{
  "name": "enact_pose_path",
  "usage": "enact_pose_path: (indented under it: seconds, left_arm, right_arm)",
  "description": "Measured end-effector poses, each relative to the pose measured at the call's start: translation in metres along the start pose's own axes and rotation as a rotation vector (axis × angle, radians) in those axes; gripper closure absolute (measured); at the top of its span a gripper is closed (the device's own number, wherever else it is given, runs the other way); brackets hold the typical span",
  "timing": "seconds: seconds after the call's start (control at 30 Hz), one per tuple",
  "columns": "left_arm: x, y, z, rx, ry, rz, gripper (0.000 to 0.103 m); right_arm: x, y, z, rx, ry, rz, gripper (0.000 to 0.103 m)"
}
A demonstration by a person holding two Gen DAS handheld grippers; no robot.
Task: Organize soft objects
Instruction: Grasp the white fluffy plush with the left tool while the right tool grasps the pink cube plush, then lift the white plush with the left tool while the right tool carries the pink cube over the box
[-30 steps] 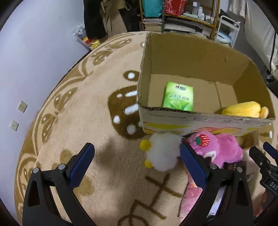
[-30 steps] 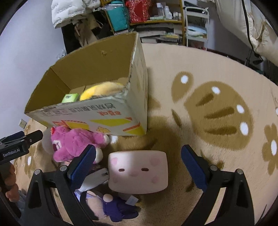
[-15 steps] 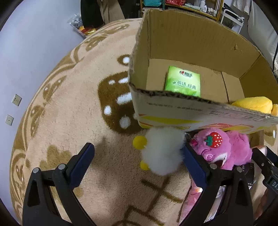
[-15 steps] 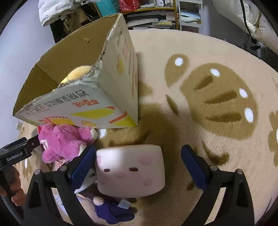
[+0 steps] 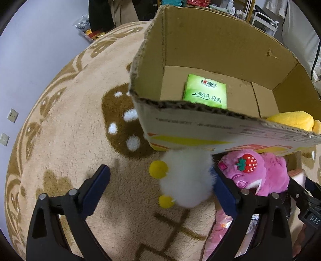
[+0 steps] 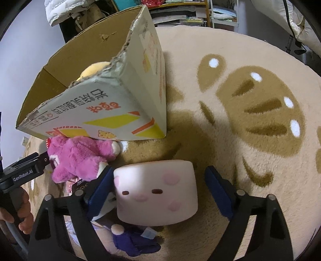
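A cardboard box [image 5: 190, 128] stands on the carpet and holds a green tissue pack [image 5: 205, 94] and a yellow plush [image 5: 291, 120]. In front of it lie a white fluffy plush with yellow feet [image 5: 186, 178] and a pink strawberry bear [image 5: 258, 172]. My left gripper [image 5: 160, 184] is open, its right finger beside the white plush. In the right wrist view my right gripper [image 6: 158, 186] is open around a white cube plush with a pink face [image 6: 156, 192]. The pink bear [image 6: 80, 158] and the box [image 6: 112, 112] show there too.
A purple plush [image 6: 134, 241] and pink packets [image 5: 218, 232] lie by the toys. The beige patterned carpet [image 6: 250, 112] stretches to the right. Shelves [image 6: 180, 12] and clothes stand behind the box. The left gripper's body [image 6: 22, 172] shows at the left edge of the right wrist view.
Both grippers have moved forward and lower toward the toys. The white plush now sits near my left gripper's right finger, and the cube plush now sits between my right fingers.
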State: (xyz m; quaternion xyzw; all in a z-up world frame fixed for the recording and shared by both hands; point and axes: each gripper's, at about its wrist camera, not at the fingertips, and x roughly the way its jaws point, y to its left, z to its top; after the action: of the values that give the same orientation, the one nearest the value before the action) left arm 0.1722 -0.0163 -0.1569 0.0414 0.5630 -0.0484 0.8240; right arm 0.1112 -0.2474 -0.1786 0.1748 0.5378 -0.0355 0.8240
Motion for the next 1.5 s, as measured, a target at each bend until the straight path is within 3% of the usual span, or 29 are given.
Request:
enact_pose_path:
  seconds: [0.23, 0.33, 0.57, 0.67, 0.9, 1.23, 1.37, 1.5]
  left_arm:
    - [0.001, 0.0, 0.001, -0.018, 0.012, -0.075, 0.029]
    - [0.001, -0.001, 0.0, -0.02, 0.018, -0.102, 0.038]
    - [0.002, -0.011, -0.006, -0.019, 0.055, -0.185, 0.067]
    - [-0.003, -0.021, -0.009, 0.033, 0.033, -0.16, 0.073]
    - [-0.008, -0.032, -0.013, 0.087, 0.032, -0.113, 0.075]
    - [-0.044, -0.026, -0.023, 0.043, -0.035, -0.095, 0.075]
    - [-0.068, -0.018, -0.021, 0.045, -0.115, -0.048, 0.075]
    - [-0.097, -0.014, -0.021, 0.024, -0.185, -0.068, 0.075]
  right_arm:
    - [-0.001, 0.002, 0.0, 0.001, 0.01, 0.009, 0.015]
    - [-0.002, 0.004, 0.0, -0.005, 0.017, 0.023, 0.021]
    - [-0.005, 0.013, -0.005, -0.025, 0.018, 0.019, 0.031]
    - [-0.01, 0.015, -0.005, -0.026, 0.014, 0.02, 0.035]
    - [-0.022, 0.026, -0.007, -0.051, -0.016, 0.02, 0.044]
    - [-0.044, 0.018, -0.002, -0.047, -0.104, 0.021, 0.048]
    - [-0.062, 0.011, -0.003, -0.057, -0.157, 0.001, 0.048]
    - [-0.082, 0.011, -0.001, -0.078, -0.222, -0.01, 0.048]
